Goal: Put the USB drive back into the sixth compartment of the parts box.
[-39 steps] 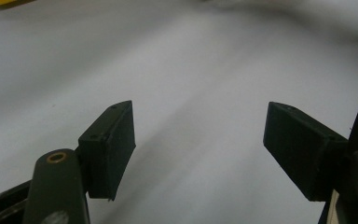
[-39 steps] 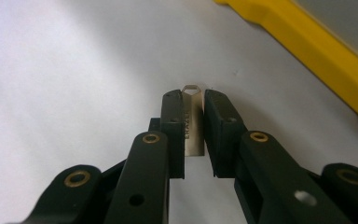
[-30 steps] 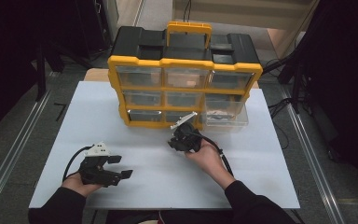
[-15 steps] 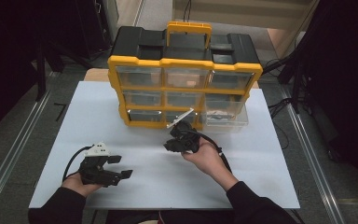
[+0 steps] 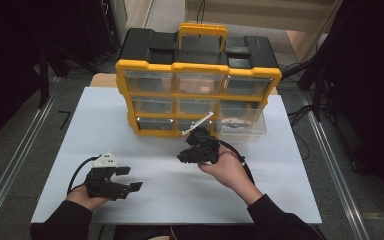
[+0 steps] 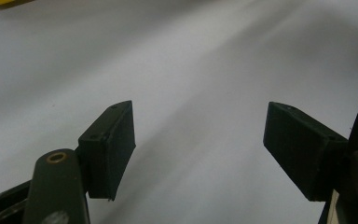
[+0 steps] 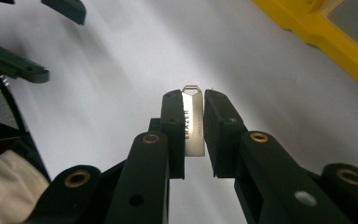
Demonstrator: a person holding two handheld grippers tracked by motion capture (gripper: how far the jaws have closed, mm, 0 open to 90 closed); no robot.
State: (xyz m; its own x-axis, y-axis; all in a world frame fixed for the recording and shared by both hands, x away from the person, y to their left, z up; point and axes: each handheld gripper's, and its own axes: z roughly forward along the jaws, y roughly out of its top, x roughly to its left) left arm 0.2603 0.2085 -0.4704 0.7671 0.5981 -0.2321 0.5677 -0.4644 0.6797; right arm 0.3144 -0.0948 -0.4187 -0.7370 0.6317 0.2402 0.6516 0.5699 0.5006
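My left gripper rests spread and empty on the white desk. My right gripper pinches a small flat silver metal USB stick above the desk, before the yellow-and-black drawer organiser. I keep the pinch firm and carry level toward the pulled-out clear drawer.

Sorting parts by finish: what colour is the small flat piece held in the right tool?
Silver metal flat piece, with dark lettering; clearest in the right gripper view.
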